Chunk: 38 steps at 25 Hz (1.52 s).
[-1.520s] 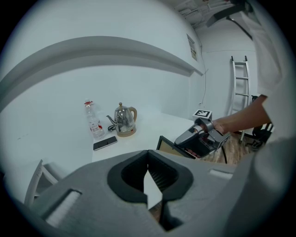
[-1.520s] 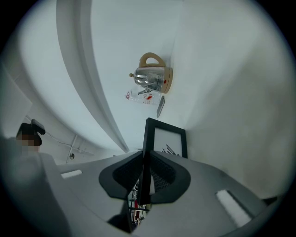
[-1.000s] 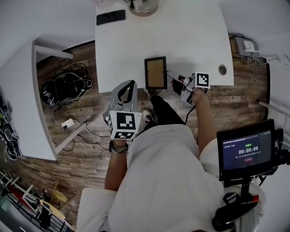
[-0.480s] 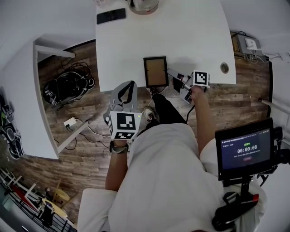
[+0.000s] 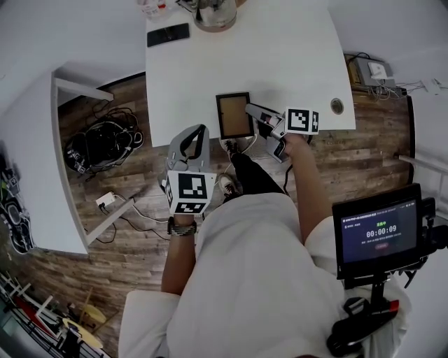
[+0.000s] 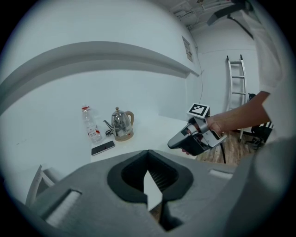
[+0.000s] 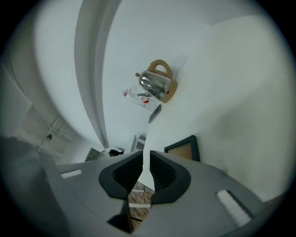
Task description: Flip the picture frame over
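The picture frame (image 5: 234, 116) lies flat at the white table's (image 5: 294, 56) front edge, black rim around a brown panel; the right gripper view has it (image 7: 185, 149) just right of the jaws. My right gripper (image 5: 250, 110) reaches in from the right, its fingertips by the frame's right edge. Its jaws have just been opening; they stand a narrow gap apart with nothing between them (image 7: 145, 159). The left gripper view catches it in mid-air (image 6: 172, 144). My left gripper (image 5: 201, 129) hangs below the table edge, left of the frame, tips together and empty (image 6: 148, 155).
A kettle (image 5: 213, 10), a plastic bottle (image 5: 150, 7) and a dark phone (image 5: 169, 34) sit at the table's far end. A cable hole (image 5: 337, 106) marks the right front corner. Cables (image 5: 105, 136) lie on the wooden floor beside a white shelf (image 5: 42, 140). A screen (image 5: 381, 231) stands at the right.
The right gripper has moved up and left from the table's front edge to the frame's right side and rolled. The left gripper has stayed where it was.
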{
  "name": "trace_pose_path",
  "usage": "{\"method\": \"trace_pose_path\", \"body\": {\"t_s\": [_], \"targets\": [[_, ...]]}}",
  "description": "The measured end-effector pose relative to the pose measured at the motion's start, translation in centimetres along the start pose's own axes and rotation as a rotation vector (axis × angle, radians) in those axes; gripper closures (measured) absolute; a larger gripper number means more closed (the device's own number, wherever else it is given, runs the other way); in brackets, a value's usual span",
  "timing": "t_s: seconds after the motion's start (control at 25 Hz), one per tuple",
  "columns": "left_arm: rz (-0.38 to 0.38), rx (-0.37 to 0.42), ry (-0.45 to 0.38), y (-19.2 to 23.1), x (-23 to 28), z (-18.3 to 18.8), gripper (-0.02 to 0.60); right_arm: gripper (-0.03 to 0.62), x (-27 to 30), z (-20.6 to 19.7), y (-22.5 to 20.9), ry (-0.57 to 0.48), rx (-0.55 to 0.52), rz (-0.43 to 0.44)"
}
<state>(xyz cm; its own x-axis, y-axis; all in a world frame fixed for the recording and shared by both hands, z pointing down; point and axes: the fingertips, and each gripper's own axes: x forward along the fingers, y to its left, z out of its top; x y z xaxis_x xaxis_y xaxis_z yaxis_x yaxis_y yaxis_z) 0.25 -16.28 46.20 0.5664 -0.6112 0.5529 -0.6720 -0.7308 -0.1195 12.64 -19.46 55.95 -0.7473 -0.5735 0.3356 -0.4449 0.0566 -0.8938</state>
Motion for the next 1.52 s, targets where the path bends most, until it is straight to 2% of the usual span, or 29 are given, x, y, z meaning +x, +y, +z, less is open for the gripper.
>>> {"method": "trace_pose_path", "body": {"t_s": [0.16, 0.24, 0.48, 0.64, 0.76, 1.12, 1.36, 1.52], "targets": [[0.019, 0.021, -0.057, -0.1, -1.2, 2.1, 0.577, 0.551, -1.3, 1.7, 5.5, -0.077, -0.13, 0.017], [0.029, 0.02, -0.085, 0.0, -1.7, 3.1, 0.577, 0.563, -2.1, 2.7, 7.5, -0.117, -0.23, -0.013], [0.075, 0.037, -0.209, -1.9, -7.5, 6.5, 0.577, 0.571, -8.2, 2.5, 15.8, -0.266, -0.598, -0.14], [0.096, -0.006, -0.291, -1.0, -8.8, 9.2, 0.577, 0.575, -9.9, 3.5, 18.8, -0.335, -0.874, -0.294], [0.104, -0.005, -0.331, -0.2, -9.3, 10.7, 0.577, 0.591, -10.6, 4.1, 20.8, -0.388, -1.002, -0.356], [0.115, 0.0, -0.405, 0.7, -10.1, 12.5, 0.577, 0.592, -12.7, 4.8, 24.3, -0.507, -1.106, -0.395], [0.158, 0.083, -0.435, 1.4, -10.6, 13.7, 0.577, 0.592, -14.3, 4.1, 26.2, -0.57, -1.118, -0.367], [0.151, 0.091, -0.452, 0.9, -11.0, 14.1, 0.577, 0.592, -14.8, 3.8, 26.5, -0.581, -1.089, -0.343]]}}
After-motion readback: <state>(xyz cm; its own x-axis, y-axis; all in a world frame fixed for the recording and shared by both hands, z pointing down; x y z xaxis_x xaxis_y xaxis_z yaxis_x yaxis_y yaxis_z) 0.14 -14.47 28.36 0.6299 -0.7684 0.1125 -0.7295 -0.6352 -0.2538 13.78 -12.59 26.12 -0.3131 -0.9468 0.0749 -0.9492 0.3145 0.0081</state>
